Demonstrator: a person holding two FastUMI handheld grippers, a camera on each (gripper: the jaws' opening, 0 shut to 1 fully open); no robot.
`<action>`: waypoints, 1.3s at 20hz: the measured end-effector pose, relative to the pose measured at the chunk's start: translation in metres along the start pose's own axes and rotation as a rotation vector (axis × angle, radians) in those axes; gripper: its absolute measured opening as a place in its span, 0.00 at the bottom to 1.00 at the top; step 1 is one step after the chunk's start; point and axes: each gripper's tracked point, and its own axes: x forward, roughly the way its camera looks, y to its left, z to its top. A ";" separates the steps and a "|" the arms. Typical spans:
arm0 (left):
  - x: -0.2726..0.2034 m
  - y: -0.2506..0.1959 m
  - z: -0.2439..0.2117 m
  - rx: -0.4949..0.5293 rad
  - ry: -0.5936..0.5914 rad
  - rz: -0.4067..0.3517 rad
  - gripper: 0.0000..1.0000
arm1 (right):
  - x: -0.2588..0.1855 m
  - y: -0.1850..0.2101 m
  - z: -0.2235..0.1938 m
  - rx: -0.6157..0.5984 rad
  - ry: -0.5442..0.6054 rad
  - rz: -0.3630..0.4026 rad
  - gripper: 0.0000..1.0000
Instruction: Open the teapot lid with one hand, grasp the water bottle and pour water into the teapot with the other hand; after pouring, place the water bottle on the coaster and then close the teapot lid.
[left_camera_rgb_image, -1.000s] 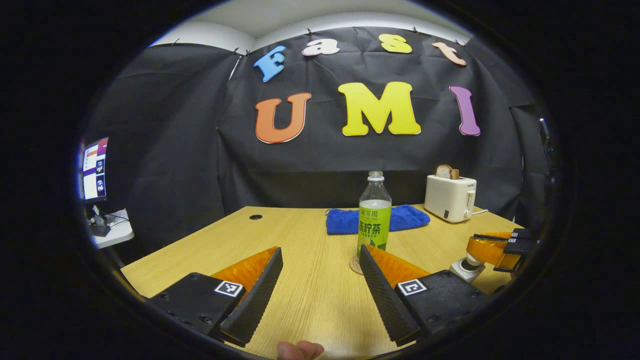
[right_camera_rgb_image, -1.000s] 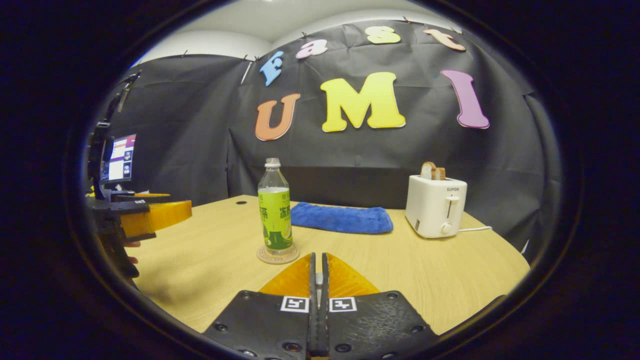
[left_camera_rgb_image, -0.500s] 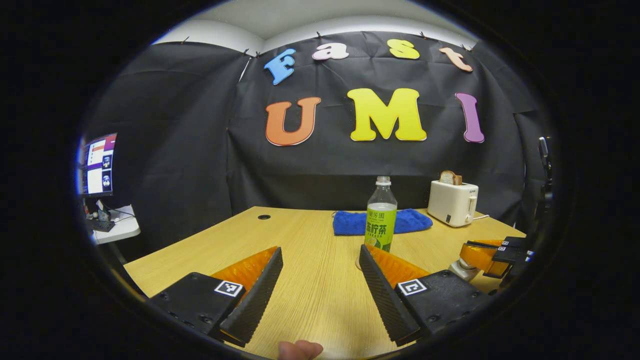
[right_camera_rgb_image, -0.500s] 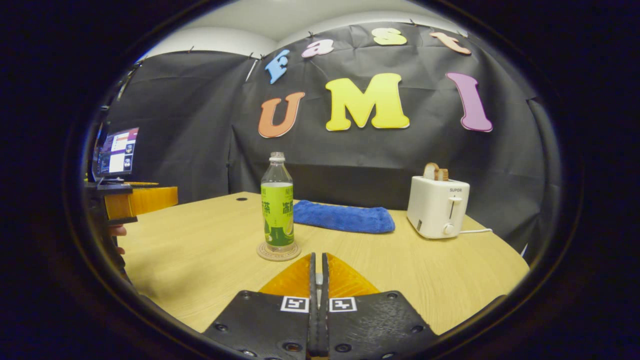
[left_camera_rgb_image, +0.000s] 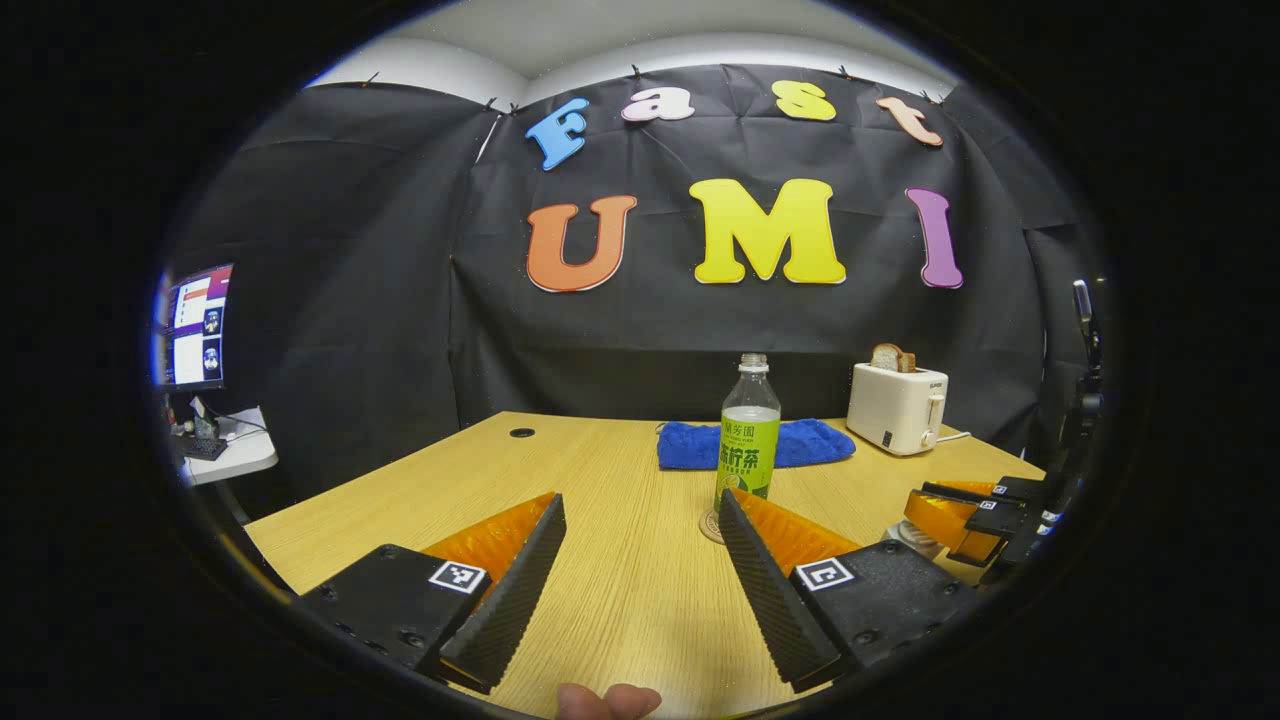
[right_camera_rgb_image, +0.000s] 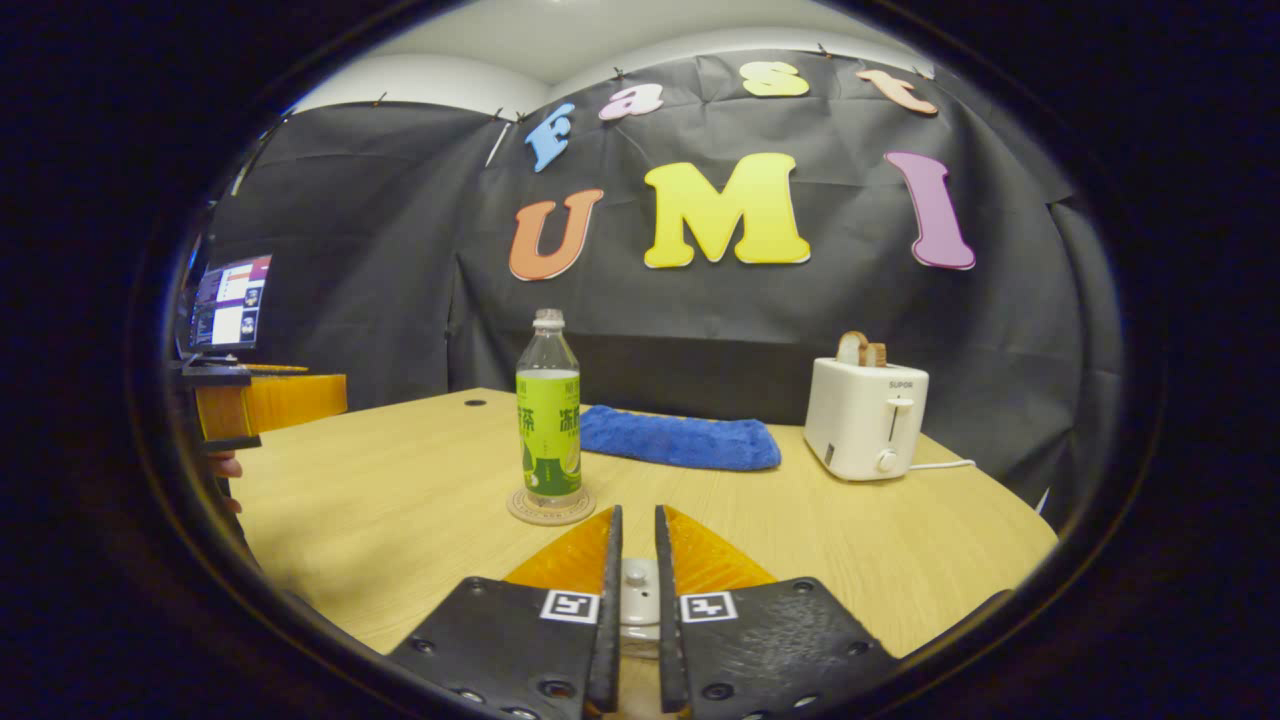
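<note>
Standing on its coaster, water bottle upright.

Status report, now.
Left gripper open, hovering. Right gripper jaws narrowly parted around white teapot lid knob. Green-labelled clear plastic bottle upright on round coaster. No obstruction.

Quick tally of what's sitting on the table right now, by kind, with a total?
Bottle: 1
Coaster: 1
Blue towel: 1
Toaster: 1
Teapot lid: 1, between the right tool fingers; I cannot tell if it is seated or lifted
Total: 5
</note>
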 end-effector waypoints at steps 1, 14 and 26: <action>-0.002 0.000 0.003 0.000 -0.006 0.002 0.96 | -0.002 -0.004 0.006 0.009 -0.019 -0.018 0.22; -0.060 -0.083 0.041 0.008 -0.110 -0.111 0.96 | -0.123 -0.068 0.078 0.001 -0.200 -0.256 0.97; -0.110 -0.096 0.032 0.039 -0.134 -0.120 0.96 | -0.192 -0.059 0.072 0.025 -0.233 -0.287 0.97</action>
